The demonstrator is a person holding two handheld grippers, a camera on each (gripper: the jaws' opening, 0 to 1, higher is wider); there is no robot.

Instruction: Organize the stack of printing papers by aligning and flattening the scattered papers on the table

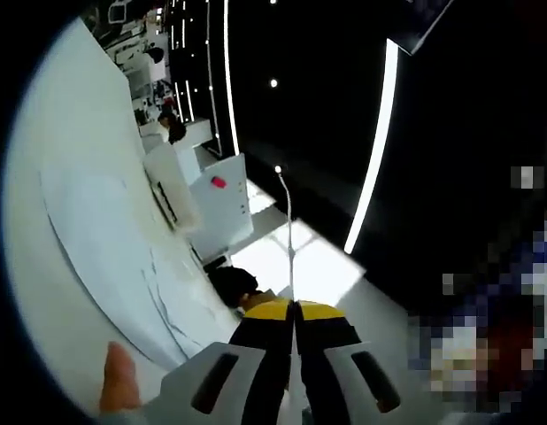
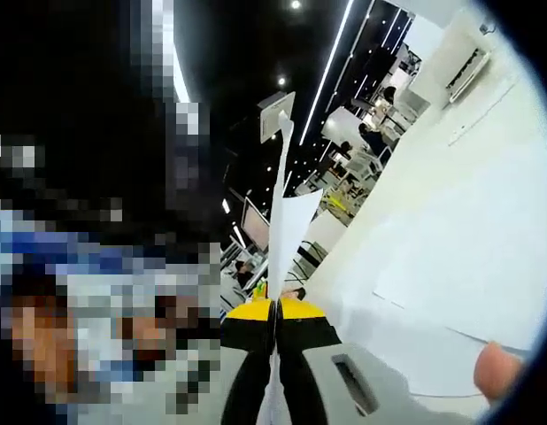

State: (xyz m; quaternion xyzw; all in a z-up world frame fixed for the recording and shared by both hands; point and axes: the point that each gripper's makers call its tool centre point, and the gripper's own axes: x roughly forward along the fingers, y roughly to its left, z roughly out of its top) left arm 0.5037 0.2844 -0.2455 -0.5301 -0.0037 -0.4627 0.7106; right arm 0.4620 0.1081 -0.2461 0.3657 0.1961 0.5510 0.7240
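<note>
In the left gripper view, the left claw (image 1: pixel 293 310), grey-bodied with black jaws tipped in yellow, has its jaws pressed together on the thin edge of a white sheet of printing paper (image 1: pixel 289 232), which is seen edge-on and rises straight up from between the tips as a narrow pale line. At the lower left a fingertip (image 1: pixel 119 379) shows beside the claw's grey housing. Beyond it, the white counter (image 1: pixel 52 124) runs tilted along the left side of the view, with more white printing papers (image 1: pixel 105 239) lying flat on it in a loose, overlapping spread, their edges not lined up. Farther off stand a white box-shaped unit with a small red mark (image 1: pixel 222 205) and cluttered furniture under long bright ceiling light strips (image 1: pixel 377 146).

In the right gripper view, the right claw (image 2: pixel 275 310), of the same grey, black and yellow build, is likewise clamped shut on the paper's edge; the white sheet (image 2: pixel 285 217) stands up from the tips, widening and bending slightly as it rises. A fingertip (image 2: pixel 496 372) shows at the lower right. The white counter (image 2: pixel 450 204) slopes across the right side, carrying flat white sheets (image 2: pixel 433 292) whose corners overlap. Far behind are desks, chairs and strip lights (image 2: pixel 331 66) on a dark ceiling.
</note>
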